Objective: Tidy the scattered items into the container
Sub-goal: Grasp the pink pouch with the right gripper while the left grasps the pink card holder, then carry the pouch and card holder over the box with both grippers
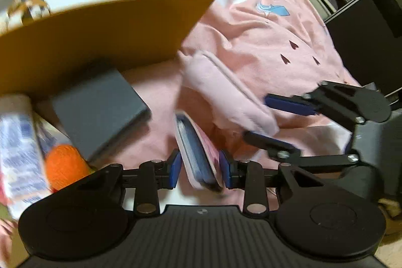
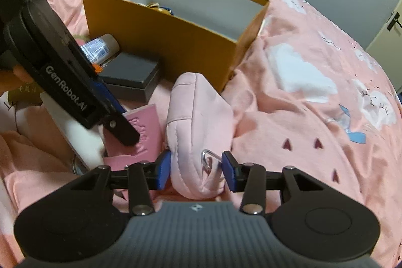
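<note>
The left gripper (image 1: 201, 171) has its jaws pinching one flat pink-covered card pack with dark blue edges (image 1: 198, 155), at the lower centre of the left wrist view. The right gripper (image 2: 196, 171) straddles one soft pale-pink fabric pouch with a metal clasp (image 2: 198, 117); whether its jaws press it I cannot tell.

The task looks partly done. One open orange cardboard box with a white lining (image 2: 160, 39), in the upper centre of the right wrist view, already holds a few small items, too blurred to count. Outside it on the pink cloud-print bedspread (image 2: 314, 117) lie one dark grey flat box (image 1: 100, 109), one blue-and-white labelled tube (image 1: 20, 142) and one orange woolly object (image 1: 65, 167).
</note>
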{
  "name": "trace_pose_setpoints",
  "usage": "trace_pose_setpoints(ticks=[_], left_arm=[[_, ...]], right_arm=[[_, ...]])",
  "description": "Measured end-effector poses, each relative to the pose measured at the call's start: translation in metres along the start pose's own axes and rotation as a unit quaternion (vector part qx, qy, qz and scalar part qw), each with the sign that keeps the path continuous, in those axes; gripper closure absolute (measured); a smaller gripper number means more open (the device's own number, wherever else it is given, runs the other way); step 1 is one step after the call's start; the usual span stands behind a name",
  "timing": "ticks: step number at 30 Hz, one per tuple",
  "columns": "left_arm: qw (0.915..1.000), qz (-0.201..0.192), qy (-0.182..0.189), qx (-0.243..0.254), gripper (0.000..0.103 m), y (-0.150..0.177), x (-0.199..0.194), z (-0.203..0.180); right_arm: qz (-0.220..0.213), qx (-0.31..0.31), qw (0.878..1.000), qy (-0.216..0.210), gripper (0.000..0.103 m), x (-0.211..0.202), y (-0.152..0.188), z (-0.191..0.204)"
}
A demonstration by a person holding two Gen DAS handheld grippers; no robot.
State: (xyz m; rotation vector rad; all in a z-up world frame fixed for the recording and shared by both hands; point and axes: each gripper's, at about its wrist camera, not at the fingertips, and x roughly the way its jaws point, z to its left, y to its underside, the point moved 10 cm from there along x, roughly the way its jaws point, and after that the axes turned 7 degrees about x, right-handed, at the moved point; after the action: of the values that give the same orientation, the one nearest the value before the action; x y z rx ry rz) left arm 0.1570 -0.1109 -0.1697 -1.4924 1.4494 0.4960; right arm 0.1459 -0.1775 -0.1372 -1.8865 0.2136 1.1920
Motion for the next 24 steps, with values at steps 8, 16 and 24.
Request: trace_pose_setpoints(ticks=[8,16,24], left_arm=[[0.9991,-0.037,-0.022,0.0,0.076,-0.002,-0.003,-0.01],[0.9966,-0.081,-0.014,0.0,0.08,-0.001,-0.04,-0.009],[0.9906,-0.136,-0.013,0.0,0.084,-0.006,-0.094,-0.009]], right_arm=[[-0.006,-0.025,1.0,0.006,0.065,0.002,0.003,0.013],[-0.036,0.008,0.999,-0.01,0.073,-0.027,-0.016,0.009],[-0.084,0.013,0.996,-0.018,0.074,-0.061,-0.049,0.012]])
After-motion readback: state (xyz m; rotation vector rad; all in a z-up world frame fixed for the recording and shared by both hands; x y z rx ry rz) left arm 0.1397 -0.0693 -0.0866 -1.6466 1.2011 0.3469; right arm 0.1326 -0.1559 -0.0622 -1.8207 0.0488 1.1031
